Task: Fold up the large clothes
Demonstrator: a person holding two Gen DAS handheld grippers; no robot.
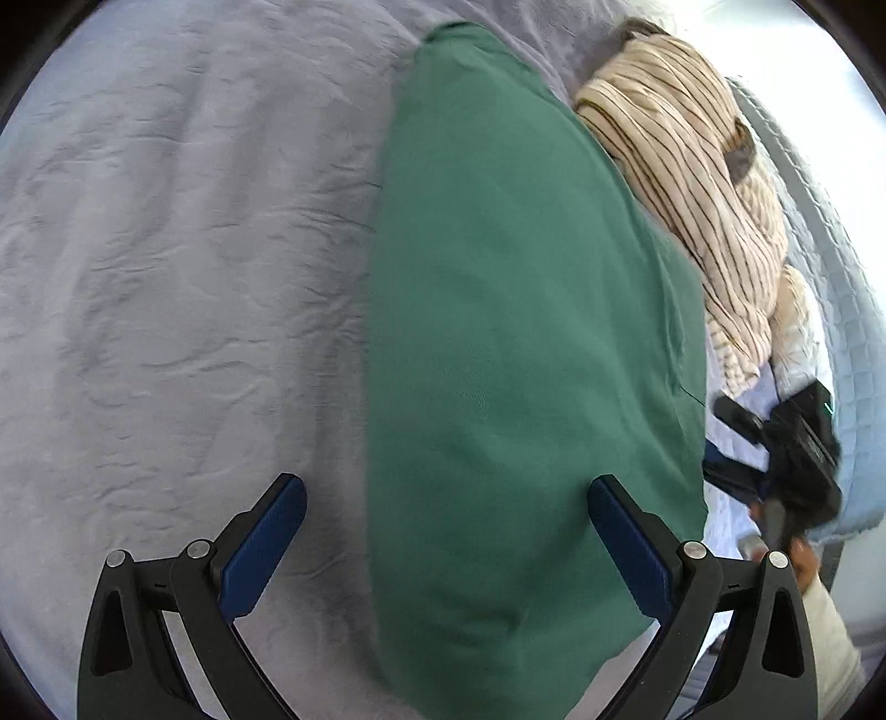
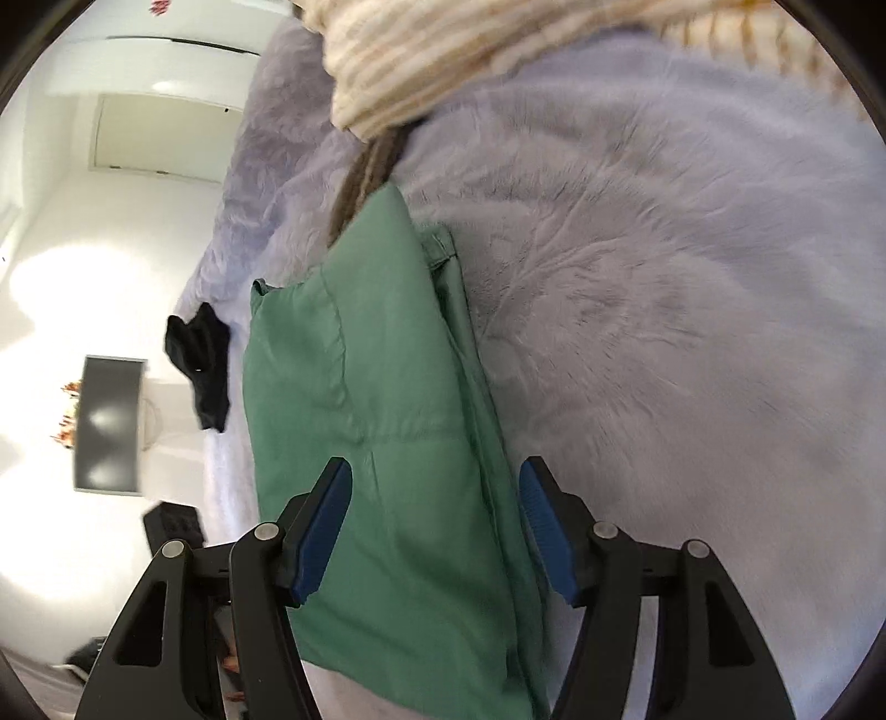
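A green garment (image 1: pixel 509 332) lies folded into a long strip on a grey fleece blanket (image 1: pixel 166 277). My left gripper (image 1: pixel 446 493) is open above its near end, one finger over the blanket and one over the green cloth. In the right wrist view the same green garment (image 2: pixel 382 421) shows layered folds and a hem. My right gripper (image 2: pixel 434 487) is open and straddles its near part. The right gripper also shows in the left wrist view (image 1: pixel 786 437) at the garment's right edge.
A cream striped garment (image 1: pixel 692 183) lies bunched beside the green one, and shows at the top of the right wrist view (image 2: pixel 421 50). A pale blue quilt (image 1: pixel 841 310) lies beyond it. A black cloth (image 2: pixel 202 360) sits at the bed edge. A dark screen (image 2: pixel 108 423) stands by the white wall.
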